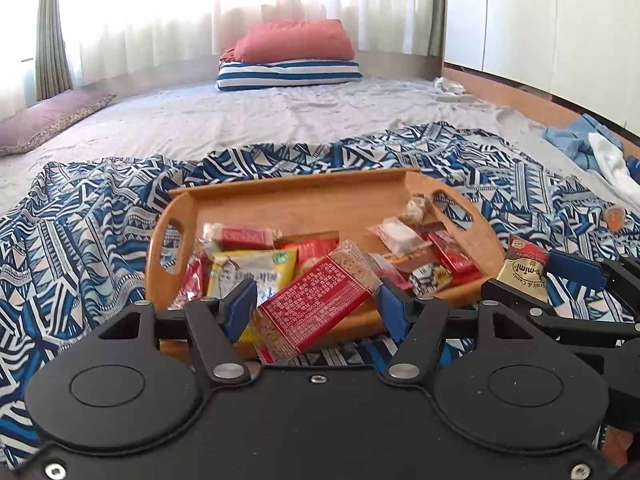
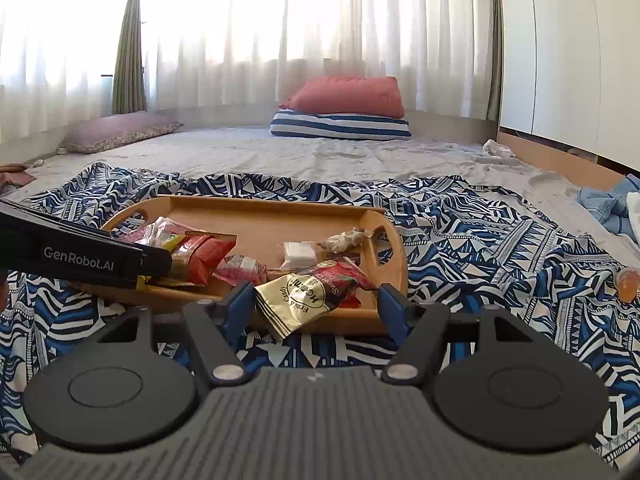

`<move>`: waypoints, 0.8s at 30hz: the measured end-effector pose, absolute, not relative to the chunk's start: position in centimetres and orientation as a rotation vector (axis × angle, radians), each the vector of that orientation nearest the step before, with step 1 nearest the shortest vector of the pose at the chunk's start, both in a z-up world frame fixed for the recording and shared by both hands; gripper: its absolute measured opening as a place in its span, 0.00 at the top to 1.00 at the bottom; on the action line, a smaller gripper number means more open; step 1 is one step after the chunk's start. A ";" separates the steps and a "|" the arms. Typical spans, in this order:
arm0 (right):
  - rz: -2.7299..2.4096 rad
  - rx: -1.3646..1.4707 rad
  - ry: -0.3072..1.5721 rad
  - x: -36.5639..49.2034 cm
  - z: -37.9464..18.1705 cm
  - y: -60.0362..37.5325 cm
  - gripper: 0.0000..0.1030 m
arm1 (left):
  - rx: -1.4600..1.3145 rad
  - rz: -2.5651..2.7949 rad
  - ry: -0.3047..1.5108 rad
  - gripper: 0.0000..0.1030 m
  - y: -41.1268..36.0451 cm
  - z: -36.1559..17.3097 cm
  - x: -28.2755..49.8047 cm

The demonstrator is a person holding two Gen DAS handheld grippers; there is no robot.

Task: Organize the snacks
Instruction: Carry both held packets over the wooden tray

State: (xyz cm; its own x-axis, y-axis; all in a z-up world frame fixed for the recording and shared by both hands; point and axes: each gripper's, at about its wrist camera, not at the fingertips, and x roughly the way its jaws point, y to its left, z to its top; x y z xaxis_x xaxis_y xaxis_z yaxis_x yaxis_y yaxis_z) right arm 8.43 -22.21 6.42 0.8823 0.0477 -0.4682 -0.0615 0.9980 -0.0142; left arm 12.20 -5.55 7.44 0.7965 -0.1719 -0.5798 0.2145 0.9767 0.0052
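Observation:
A wooden tray (image 1: 280, 196) with handle slots lies on a blue patterned cloth and holds several wrapped snacks. My left gripper (image 1: 316, 300) is shut on a long red snack bar (image 1: 320, 312), which hangs tilted above the tray's near edge. My right gripper (image 2: 314, 300) is shut on a gold and red candy packet (image 2: 308, 296), lifted just before the tray (image 2: 260, 216). In the left wrist view that packet (image 1: 524, 268) shows at the right, beside the tray's right handle. The left gripper's black body (image 2: 80, 256) crosses the tray's left end in the right wrist view.
The blue patterned cloth (image 2: 480, 248) covers a grey bed sheet. A small orange jelly cup (image 2: 626, 282) lies on the cloth at the right. Blue and white clothes (image 1: 592, 148) sit by the right wall. A red pillow on a striped one (image 1: 288, 60) is at the back.

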 end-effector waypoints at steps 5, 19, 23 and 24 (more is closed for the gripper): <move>0.059 -0.019 0.478 10.3 7.5 -22.0 0.31 | 0.047 -0.193 0.611 0.39 -4.6 8.4 13.8; 0.070 0.010 0.529 17.1 8.9 -21.5 0.31 | -0.050 -0.169 0.644 0.39 -1.7 9.3 20.4; 0.076 0.037 0.579 19.9 8.6 -21.8 0.31 | -0.067 -0.156 0.662 0.39 -1.1 8.9 22.8; 0.074 0.047 0.594 20.6 8.4 -22.0 0.31 | -0.068 -0.154 0.665 0.39 -1.0 8.7 23.4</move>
State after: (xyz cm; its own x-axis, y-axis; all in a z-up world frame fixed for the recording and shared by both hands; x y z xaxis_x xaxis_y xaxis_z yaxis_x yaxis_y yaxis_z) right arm 20.59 -21.98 8.42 0.8263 0.0829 -0.5571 -0.0556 0.9963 0.0659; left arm 23.39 -0.97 8.73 0.7758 -0.1644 -0.6092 0.1208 0.9863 -0.1123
